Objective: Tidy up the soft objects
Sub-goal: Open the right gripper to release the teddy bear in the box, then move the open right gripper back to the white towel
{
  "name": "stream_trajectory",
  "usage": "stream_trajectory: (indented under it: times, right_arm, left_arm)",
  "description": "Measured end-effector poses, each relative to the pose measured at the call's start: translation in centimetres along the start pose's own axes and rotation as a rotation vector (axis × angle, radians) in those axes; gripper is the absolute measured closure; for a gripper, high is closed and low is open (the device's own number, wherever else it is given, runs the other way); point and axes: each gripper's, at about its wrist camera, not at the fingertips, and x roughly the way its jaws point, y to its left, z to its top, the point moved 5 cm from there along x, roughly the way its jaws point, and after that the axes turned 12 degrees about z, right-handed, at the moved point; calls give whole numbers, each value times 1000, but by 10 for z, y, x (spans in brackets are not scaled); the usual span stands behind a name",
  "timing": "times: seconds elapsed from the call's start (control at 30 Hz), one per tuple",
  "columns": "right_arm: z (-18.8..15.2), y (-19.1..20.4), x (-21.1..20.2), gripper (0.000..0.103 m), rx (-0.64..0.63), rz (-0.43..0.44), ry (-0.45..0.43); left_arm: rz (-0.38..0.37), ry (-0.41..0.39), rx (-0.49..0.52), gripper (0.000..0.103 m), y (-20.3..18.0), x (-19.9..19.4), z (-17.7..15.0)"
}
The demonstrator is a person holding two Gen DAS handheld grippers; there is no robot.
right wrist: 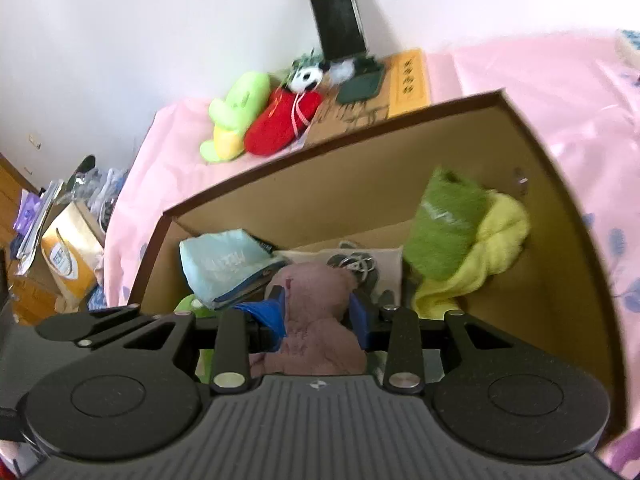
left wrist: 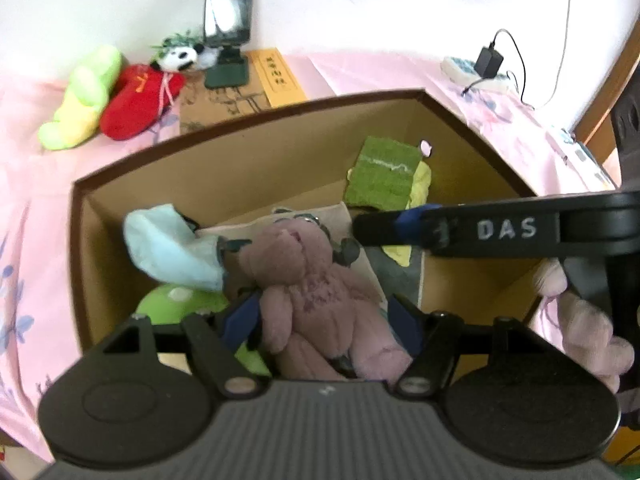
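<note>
A mauve plush bear (left wrist: 320, 292) lies in the brown cardboard box (left wrist: 248, 128) on the pink bed. My left gripper (left wrist: 324, 320) stands open around the bear's body, with slack on both sides. My right gripper (right wrist: 318, 316) is shut on the same bear (right wrist: 316, 304); in the left wrist view its finger (left wrist: 460, 228) reaches in from the right. The box also holds a light blue pouch (left wrist: 168, 244), a green plush (left wrist: 176, 304), a green towel (left wrist: 384, 172) and a yellow cloth (right wrist: 492, 240). Outside, a green-yellow plush (left wrist: 84, 100), a red plush (left wrist: 140, 100) and a panda (left wrist: 180, 56) lie by the wall.
A phone on a stand (left wrist: 228, 20) and a wooden block (left wrist: 276, 76) stand behind the box. A power strip with a charger (left wrist: 480, 68) lies at the right. A paper bag and clutter (right wrist: 68, 240) sit on the floor left of the bed.
</note>
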Motion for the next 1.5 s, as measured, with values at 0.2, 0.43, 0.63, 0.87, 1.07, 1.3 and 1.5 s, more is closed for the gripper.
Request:
stream_trajectory:
  times: [0.2,0.43,0.63,0.87,1.07,1.3,1.5]
  right_arm:
    - [-2,0,-29,84,16,5,-65]
    - [-9,-4,-61,84,18,24,-108]
    - [-19,-7,-86,84,-13,43,-103]
    - [-31,-9,-120,84,-79,49,-98]
    - [-41,-19,-146,84,-108,39,-89]
    - [-56,-39,-174,84,-117,-6,-73]
    - [-67,-63,-197,84,-101,-50,-63]
  left_arm:
    - [56,-53,-68,33,1,-30,-4]
    - [129,-92,-134,33,-9,-53,-17]
    - [175,-98,-191,33,-28,-65,-23]
    - [269,-99,-189,30,-67,-78,-25]
    - [331,-88,-160,28,-107,-82,-28]
    - [367,-66,-128,27,-154,-77,-33]
    - [360,-52,-90,26,-194,-69,-32]
